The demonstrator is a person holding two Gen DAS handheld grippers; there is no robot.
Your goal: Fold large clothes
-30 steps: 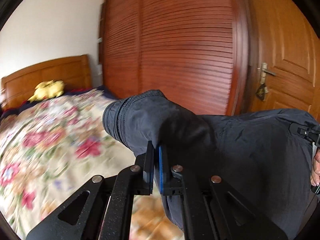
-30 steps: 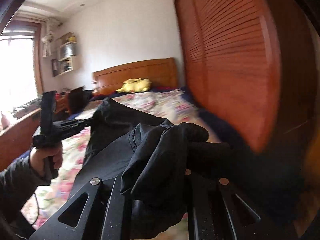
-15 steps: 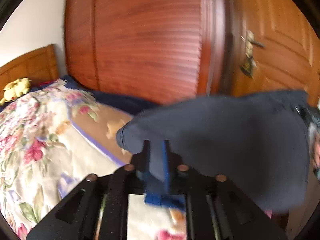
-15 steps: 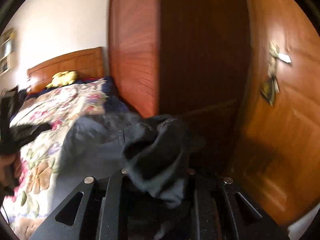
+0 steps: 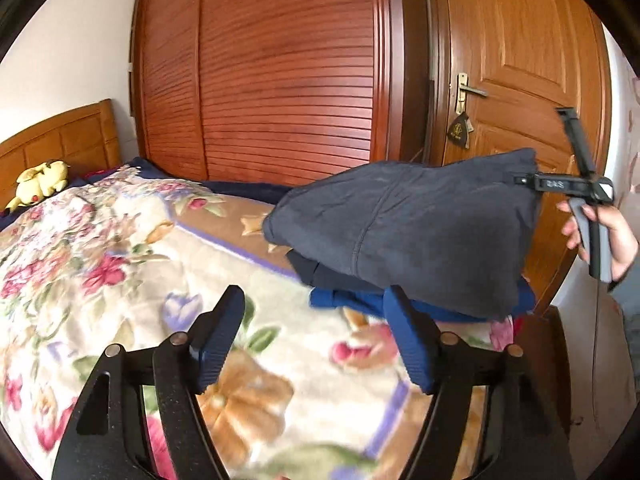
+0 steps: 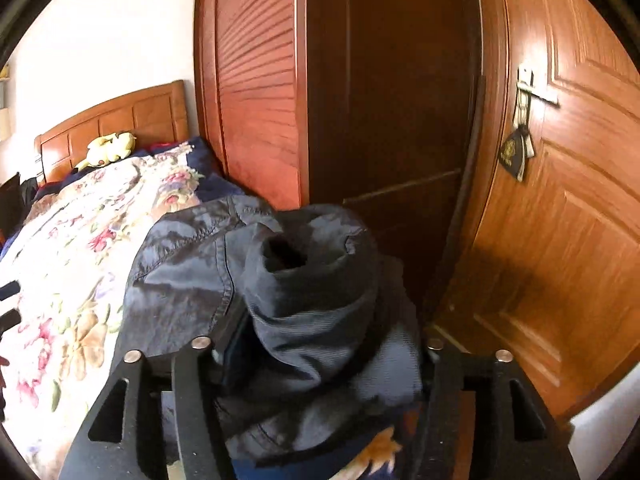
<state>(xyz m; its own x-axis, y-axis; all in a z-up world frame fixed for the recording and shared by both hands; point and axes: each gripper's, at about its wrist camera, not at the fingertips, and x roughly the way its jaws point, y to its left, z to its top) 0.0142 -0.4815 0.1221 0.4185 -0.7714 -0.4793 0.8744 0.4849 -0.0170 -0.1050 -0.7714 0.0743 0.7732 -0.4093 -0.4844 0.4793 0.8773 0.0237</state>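
At the foot corner of the bed, a dark navy garment (image 5: 404, 228) lies folded on top of a small stack, with a blue folded piece (image 5: 352, 302) showing under its near edge. Its far upper corner is lifted and stretched toward the right gripper (image 5: 532, 180), whose jaws pinch that corner in the left wrist view; in the right wrist view the same garment (image 6: 280, 288) bunches up between the two fingers and spills over them, so the jaws sit fairly wide around a thick wad of cloth. The person's right hand (image 5: 612, 240) grips the handle of that tool beside the door. The left gripper (image 5: 316, 320) hangs just short of the stack with its jaws spread wide and nothing between its blue pads (image 5: 218, 336). Beneath everything, the bed (image 5: 100, 248) carries a floral blanket. A yellow plush toy (image 5: 38, 182) rests by the wooden headboard (image 5: 60, 136). Behind the stack stand a slatted wardrobe (image 5: 288, 72) and a wooden door (image 5: 520, 60) with a key tag hanging from its handle.
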